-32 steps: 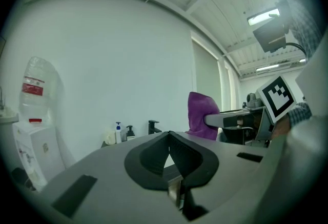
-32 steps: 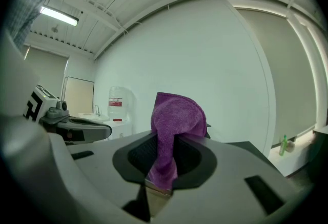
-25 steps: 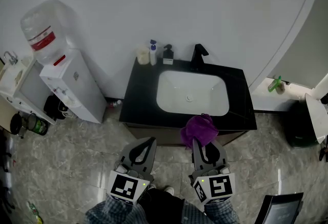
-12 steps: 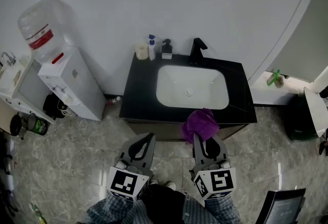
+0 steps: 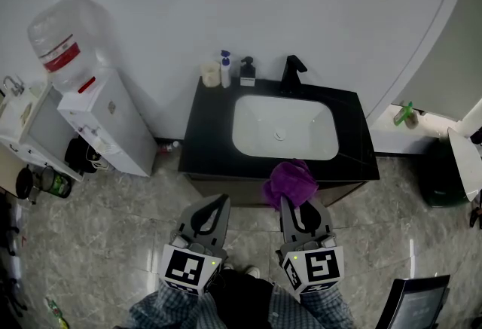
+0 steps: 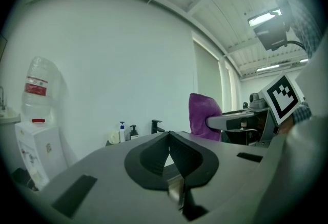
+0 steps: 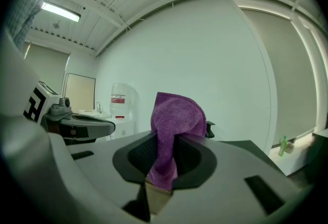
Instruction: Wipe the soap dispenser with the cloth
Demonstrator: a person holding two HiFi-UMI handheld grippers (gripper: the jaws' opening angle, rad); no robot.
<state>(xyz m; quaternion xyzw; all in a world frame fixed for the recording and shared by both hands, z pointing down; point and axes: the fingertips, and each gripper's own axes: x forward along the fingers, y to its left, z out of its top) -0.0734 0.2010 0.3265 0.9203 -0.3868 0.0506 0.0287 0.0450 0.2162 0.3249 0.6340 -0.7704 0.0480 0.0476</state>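
Right hand-held gripper [image 5: 291,201]: pinching the purple cloth [image 5: 290,183]. Left hand-held gripper [image 5: 219,202]: pressed together, empty. Hardly advanced in the last second, hovering short of the bench [image 5: 205,141]. Well apart from the soap dispenser [image 5: 247,71] at the far left corner; wiping not begun.

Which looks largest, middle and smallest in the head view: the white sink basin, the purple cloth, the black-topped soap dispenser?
1. White sink basin.
2. Purple cloth, though it is nearer the camera, which enlarges it.
3. Black-topped soap dispenser.
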